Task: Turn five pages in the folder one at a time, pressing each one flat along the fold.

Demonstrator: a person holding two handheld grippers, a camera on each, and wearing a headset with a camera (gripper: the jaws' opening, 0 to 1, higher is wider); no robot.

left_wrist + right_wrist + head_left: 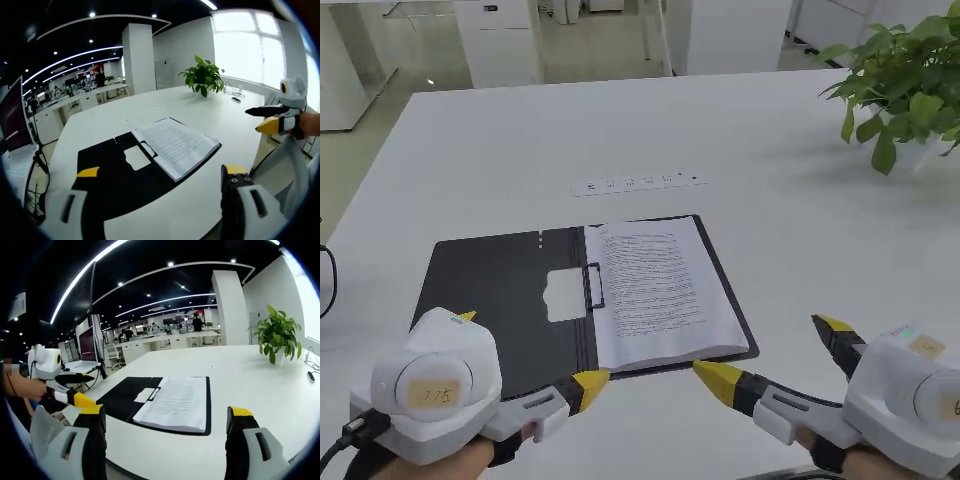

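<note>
An open black folder [500,285] [112,172] [125,395] lies on the white table, with a thick stack of printed pages [655,290] [175,145] [175,402] on its right half and a metal clip [593,285] at the fold. My left gripper [525,355] [160,175] hovers open at the folder's near left corner, empty. My right gripper [775,350] [167,412] is open and empty just off the near right corner of the pages.
A potted green plant [900,75] [202,77] [275,335] stands at the table's far right. A strip of power sockets [638,182] is set into the table [770,200] beyond the folder. A cable [328,280] hangs at the left edge.
</note>
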